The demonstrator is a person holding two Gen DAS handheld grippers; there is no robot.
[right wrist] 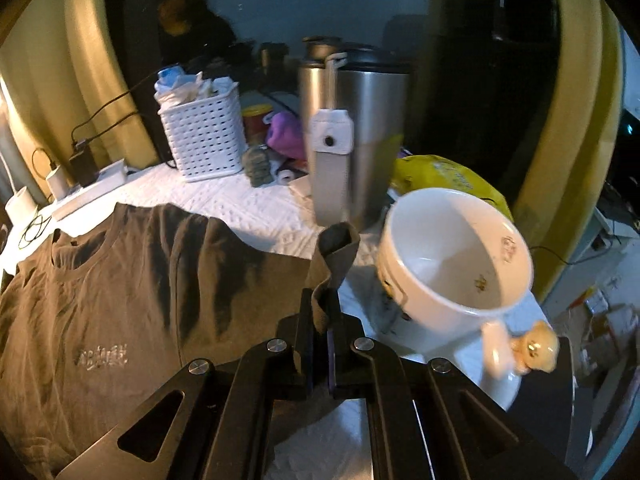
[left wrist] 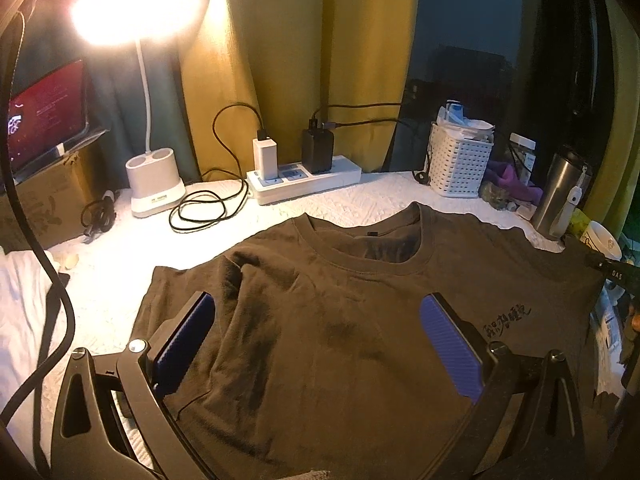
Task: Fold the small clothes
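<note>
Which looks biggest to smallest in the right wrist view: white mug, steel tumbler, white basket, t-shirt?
1. t-shirt
2. white mug and steel tumbler: about alike; the mug sits nearer the camera, so unsure
3. white basket, farther back

A dark brown t-shirt [left wrist: 360, 320] with small dark printed characters on its chest lies on a white quilted-pattern bench cover [left wrist: 320, 206]. The left gripper's fingers [left wrist: 450, 354] carry ribbed blue pads on black frames. Behind hang mustard-yellow curtains [left wrist: 280, 60]. A white perforated basket [right wrist: 204, 136], a silver steel flask [right wrist: 360, 140] and a white mug [right wrist: 452, 256] with small gold marks stand nearby.
</note>
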